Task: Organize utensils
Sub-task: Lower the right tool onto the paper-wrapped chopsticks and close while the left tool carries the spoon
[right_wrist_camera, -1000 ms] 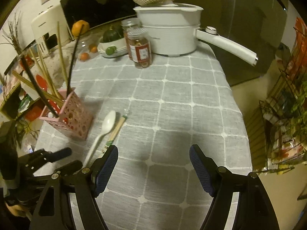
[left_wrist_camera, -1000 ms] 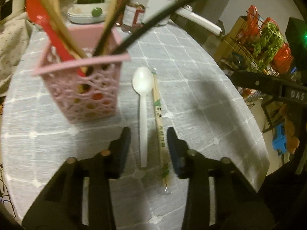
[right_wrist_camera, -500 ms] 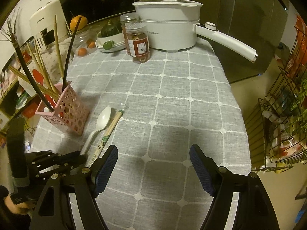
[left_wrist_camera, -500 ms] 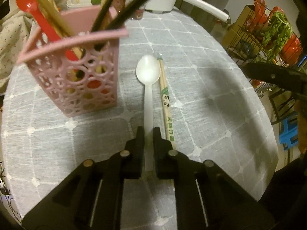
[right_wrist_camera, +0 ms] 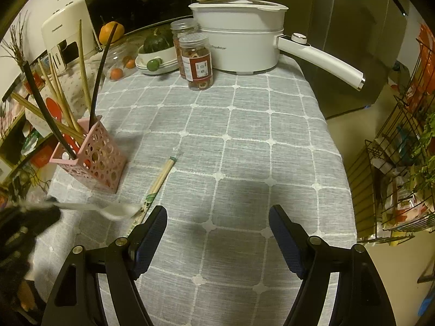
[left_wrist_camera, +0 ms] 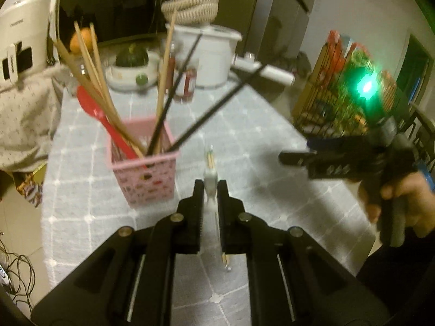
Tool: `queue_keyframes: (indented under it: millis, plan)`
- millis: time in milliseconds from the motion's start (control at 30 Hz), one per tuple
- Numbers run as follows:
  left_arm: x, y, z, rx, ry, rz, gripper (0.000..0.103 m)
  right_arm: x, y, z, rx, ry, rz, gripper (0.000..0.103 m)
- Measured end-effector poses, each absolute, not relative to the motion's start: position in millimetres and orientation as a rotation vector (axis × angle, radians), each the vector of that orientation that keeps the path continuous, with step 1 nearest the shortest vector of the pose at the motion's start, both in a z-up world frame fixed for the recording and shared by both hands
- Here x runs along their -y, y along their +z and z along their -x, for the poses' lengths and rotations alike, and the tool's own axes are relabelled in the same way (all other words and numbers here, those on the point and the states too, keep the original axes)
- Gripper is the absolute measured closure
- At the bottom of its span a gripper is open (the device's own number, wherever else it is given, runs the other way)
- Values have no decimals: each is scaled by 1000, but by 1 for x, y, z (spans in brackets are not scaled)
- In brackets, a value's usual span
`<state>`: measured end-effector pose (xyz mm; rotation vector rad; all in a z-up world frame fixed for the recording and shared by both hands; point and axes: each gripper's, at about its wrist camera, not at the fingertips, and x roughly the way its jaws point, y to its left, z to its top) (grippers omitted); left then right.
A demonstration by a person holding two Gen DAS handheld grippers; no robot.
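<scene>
White spoon clamped in the left tongs [left_wrist_camera: 210, 190] above the surface [right_wrist_camera: 244, 141].

The white spoon [right_wrist_camera: 119, 209] is held by its handle, lifted clear of the cloth, its bowl projecting ahead of the left tongs. The wrapped chopsticks [right_wrist_camera: 157, 182] are seen lying just beyond the bowl, and the pink utensil basket [left_wrist_camera: 144, 168] is found ahead-left. The right tongs [right_wrist_camera: 217, 231] are held wide apart, gripping nothing.

Home kitchen: electric pot [right_wrist_camera: 239, 46], food jars [right_wrist_camera: 197, 62], produce rack [right_wrist_camera: 402, 146].
</scene>
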<state>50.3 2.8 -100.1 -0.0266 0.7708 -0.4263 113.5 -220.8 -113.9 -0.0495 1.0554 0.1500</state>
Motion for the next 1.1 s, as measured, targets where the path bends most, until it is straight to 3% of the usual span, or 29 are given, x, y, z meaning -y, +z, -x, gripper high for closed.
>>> queue_keyframes:
  millis: [933, 1000, 1100]
  plan:
    - [-58, -52, -30, -636, -365, 82, 93, 160, -194, -182, -1115, 143, -71, 27]
    - [-59, -51, -30, -633, -362, 84, 93, 150, -197, -182, -1104, 127, 0, 29]
    - [-60, -49, -32, -636, -356, 85, 93, 141, -199, -177, -1094, 131, 100, 42]
